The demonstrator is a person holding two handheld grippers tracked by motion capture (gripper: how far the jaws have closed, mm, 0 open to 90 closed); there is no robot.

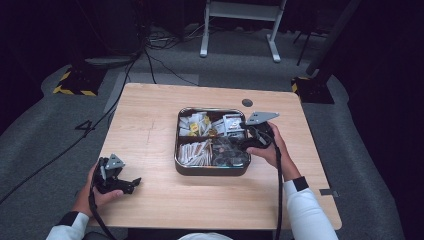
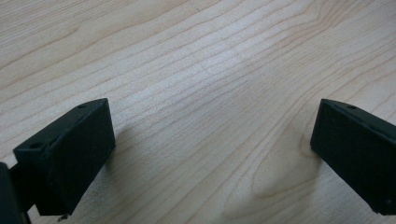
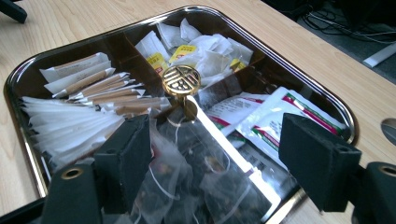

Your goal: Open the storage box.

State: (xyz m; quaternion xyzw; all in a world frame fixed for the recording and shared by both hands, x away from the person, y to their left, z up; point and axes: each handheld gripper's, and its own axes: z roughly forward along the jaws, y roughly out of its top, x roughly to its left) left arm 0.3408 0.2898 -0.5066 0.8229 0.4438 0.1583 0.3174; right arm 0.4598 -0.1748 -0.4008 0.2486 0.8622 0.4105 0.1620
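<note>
A dark metal tray with four compartments and a gold centre knob sits mid-table. It holds brown-and-white stick packets, white and yellow tea bags, white sachets with red and green stripes and clear mesh tea bags. My right gripper hangs over the tray's right side, and in the right gripper view my right gripper is open above the mesh tea bags, holding nothing. My left gripper rests near the table's front left. Its jaws are open over bare wood.
A round grey cable hole lies in the table behind the tray. Beyond the table are floor cables, a white desk frame and a yellow-and-black striped base. The tray rim stands above the tabletop.
</note>
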